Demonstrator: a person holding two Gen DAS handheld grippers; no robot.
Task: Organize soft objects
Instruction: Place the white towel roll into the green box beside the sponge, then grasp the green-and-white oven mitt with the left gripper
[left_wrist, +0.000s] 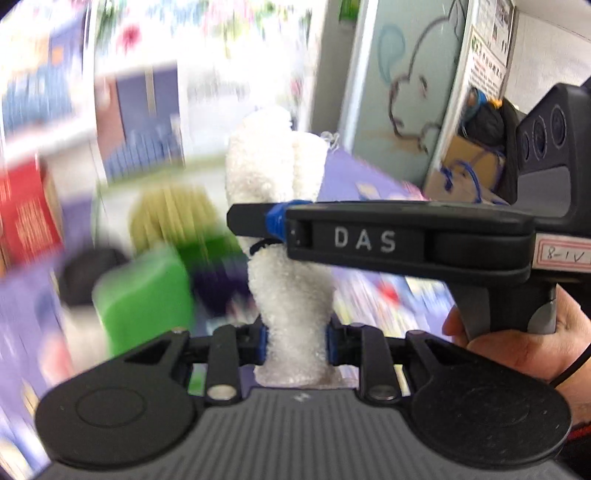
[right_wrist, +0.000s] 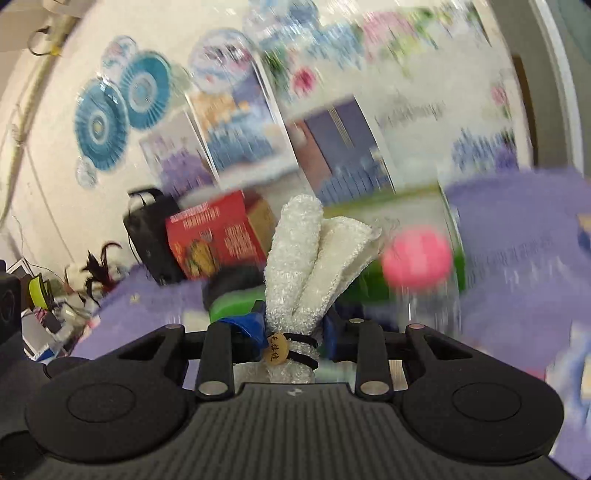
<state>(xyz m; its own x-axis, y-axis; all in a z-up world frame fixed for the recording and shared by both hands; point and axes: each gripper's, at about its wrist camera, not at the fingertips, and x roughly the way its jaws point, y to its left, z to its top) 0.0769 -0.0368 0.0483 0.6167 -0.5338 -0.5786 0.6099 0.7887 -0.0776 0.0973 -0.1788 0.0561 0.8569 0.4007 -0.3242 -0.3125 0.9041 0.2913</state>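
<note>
A rolled white fluffy towel (left_wrist: 280, 206) is held up in the air by both grippers. My left gripper (left_wrist: 295, 341) is shut on its lower end. My right gripper (left_wrist: 277, 225) comes in from the right and is shut across the towel's middle, at a black hair tie (left_wrist: 260, 245). In the right wrist view my right gripper (right_wrist: 295, 334) pinches the towel (right_wrist: 306, 266) just above the black hair tie (right_wrist: 301, 345) with a tan bead (right_wrist: 276, 349). The towel's folded ends stick up beyond the fingers.
The background is motion-blurred. A green box (left_wrist: 147, 299), a red box (right_wrist: 214, 240), a black bag (right_wrist: 147, 229), a pink ball (right_wrist: 417, 258) and a purple cloth-covered table (right_wrist: 517, 266) lie below. A decorated wall stands behind.
</note>
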